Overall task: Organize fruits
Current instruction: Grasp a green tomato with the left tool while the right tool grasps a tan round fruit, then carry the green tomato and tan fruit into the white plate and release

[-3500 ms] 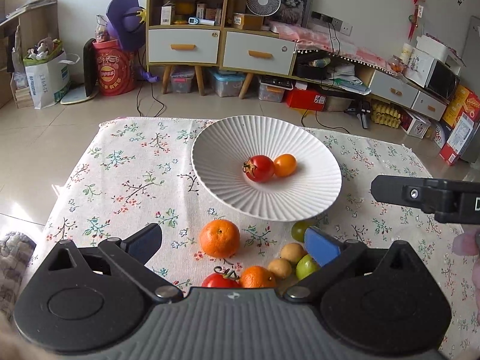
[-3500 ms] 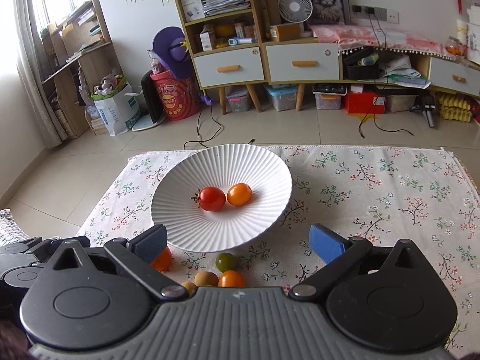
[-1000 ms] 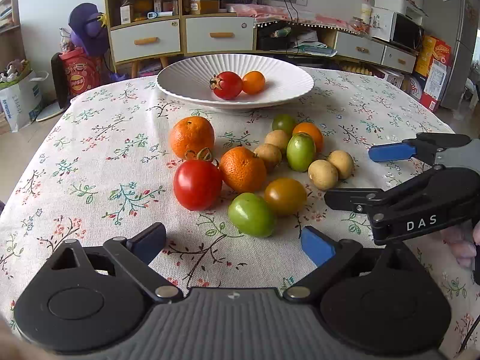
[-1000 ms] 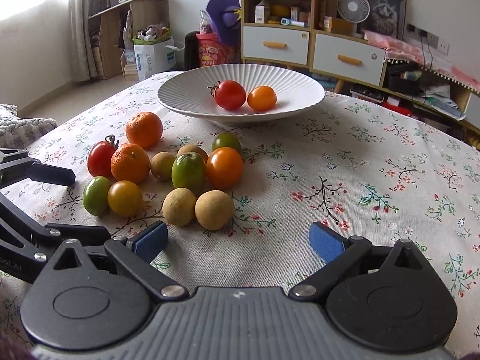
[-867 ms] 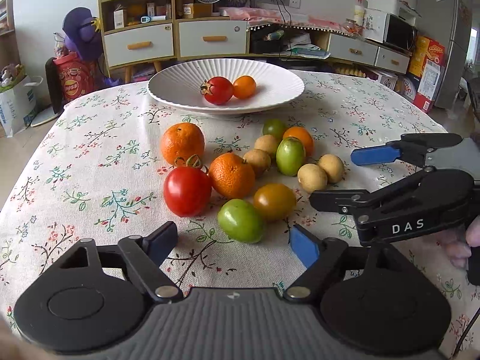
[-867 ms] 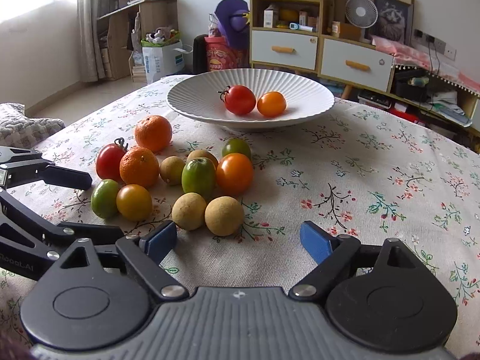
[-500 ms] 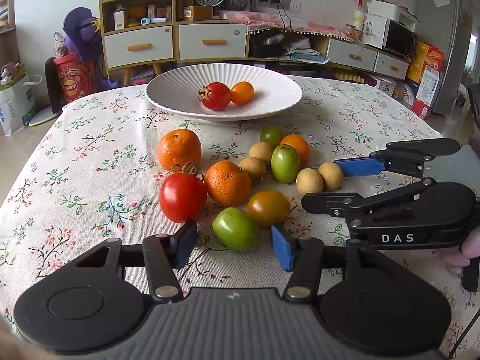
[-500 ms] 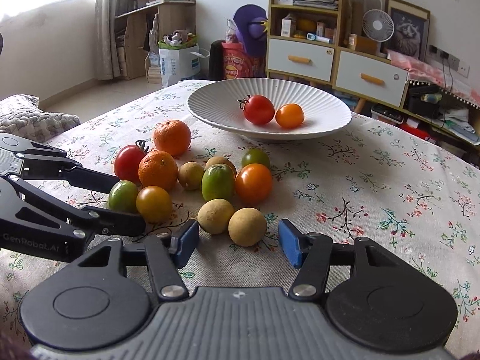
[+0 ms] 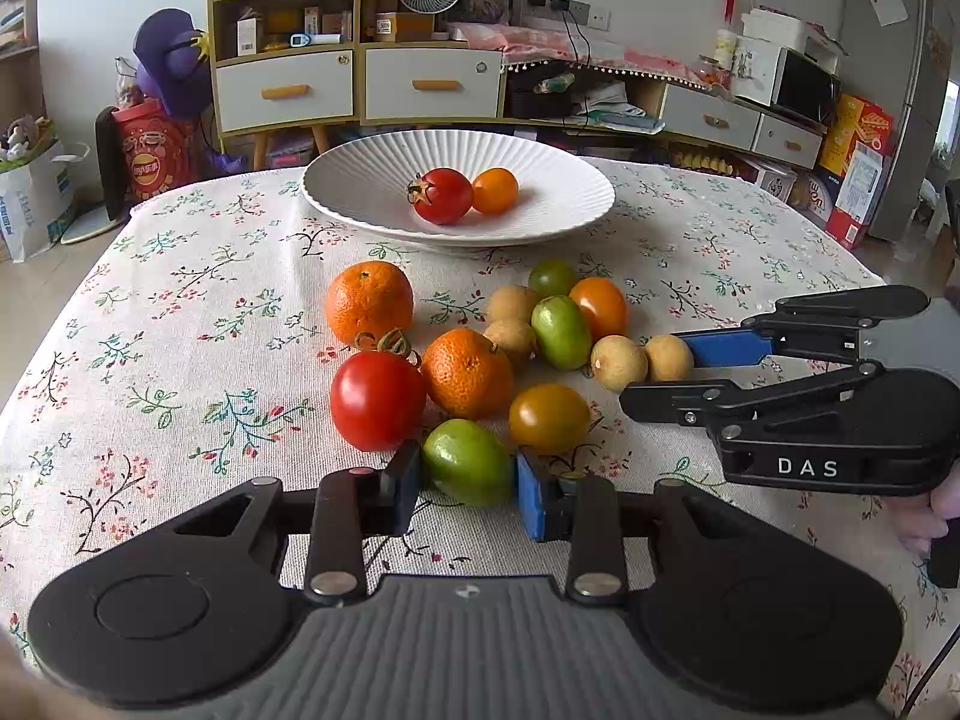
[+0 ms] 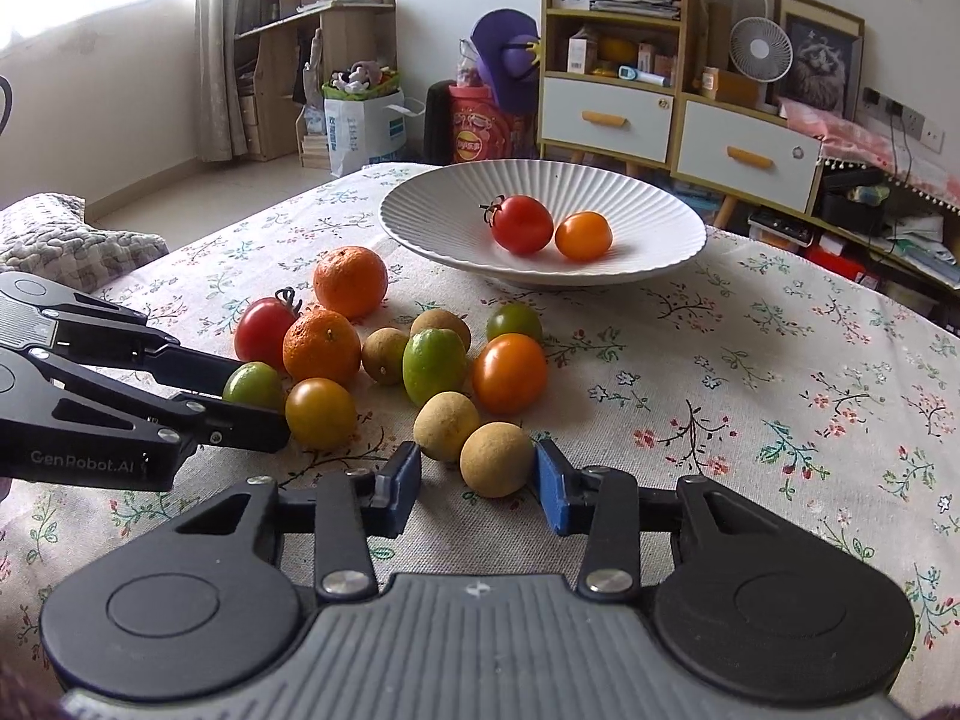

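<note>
Floral cloth (image 9: 180,312) covers the counter, with shelves and drawers along the wall behind; a white ribbed bowl (image 9: 372,180) sits toward the far side and holds a red tomato (image 9: 443,195) touching an orange cherry tomato (image 9: 495,189); loose fruit is clustered on the cloth just in front of the bowl. The left gripper (image 9: 467,483) has just been closing and its pads now press both sides of a green tomato (image 9: 468,461) at the near edge of the cluster, which rests on the cloth; just beyond it lie a large red tomato (image 9: 377,399), a tangerine (image 9: 467,373) and a yellow-orange tomato (image 9: 549,418), with a second tangerine (image 9: 369,302) farther back. The right gripper (image 10: 477,489) has also just been closing; a tan longan (image 10: 497,459) sits between its pads, the right pad touching it, the left pad a small gap away, so it is not yet clamped; a second longan (image 10: 446,425) touches the first, behind it to the left; an orange tomato (image 10: 510,373) and a green fruit (image 10: 434,365) lie just beyond.
</note>
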`<state>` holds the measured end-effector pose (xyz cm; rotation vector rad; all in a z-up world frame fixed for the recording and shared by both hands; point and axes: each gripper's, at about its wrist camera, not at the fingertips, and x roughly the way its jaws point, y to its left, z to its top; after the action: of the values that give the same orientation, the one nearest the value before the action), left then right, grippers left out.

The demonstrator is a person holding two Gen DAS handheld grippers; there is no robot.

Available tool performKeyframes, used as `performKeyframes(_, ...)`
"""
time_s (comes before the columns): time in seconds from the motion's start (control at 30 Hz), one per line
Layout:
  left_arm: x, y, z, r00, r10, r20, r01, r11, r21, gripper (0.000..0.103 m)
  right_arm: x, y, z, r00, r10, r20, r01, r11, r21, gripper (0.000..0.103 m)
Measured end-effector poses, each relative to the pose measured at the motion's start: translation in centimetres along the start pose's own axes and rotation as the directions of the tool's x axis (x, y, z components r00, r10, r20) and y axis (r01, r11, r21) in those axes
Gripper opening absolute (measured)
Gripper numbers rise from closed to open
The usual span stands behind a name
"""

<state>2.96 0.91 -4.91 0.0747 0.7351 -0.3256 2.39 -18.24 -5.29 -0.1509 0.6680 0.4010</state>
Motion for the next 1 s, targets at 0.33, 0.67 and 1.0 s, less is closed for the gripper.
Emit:
performKeyframes(0.33,-0.1,0.3,0.1,1.0,-0.007,-0.004,0.007,1.0,-0.017,0.029,-0.2,0.5,0.1,1.0,0.022,-0.001,-0.022,1.0,-0.016,0.024)
performKeyframes(0.67,-1.0,0.8,0.8,1.0,-0.022,0.014,0.023,0.998,-0.051,0.029,-0.7,-0.1,0.9,1.0,0.017,0.018,-0.018,1.0,0.02,0.024)
performKeyframes(1.0,-1.0,0.8,3.0,0.998,-0.016,0.063,0.021,0.997,-0.079,0.029,-0.7,-1.3,3.5,0.997,-0.017,0.072,0.013,0.998,0.059,0.024)
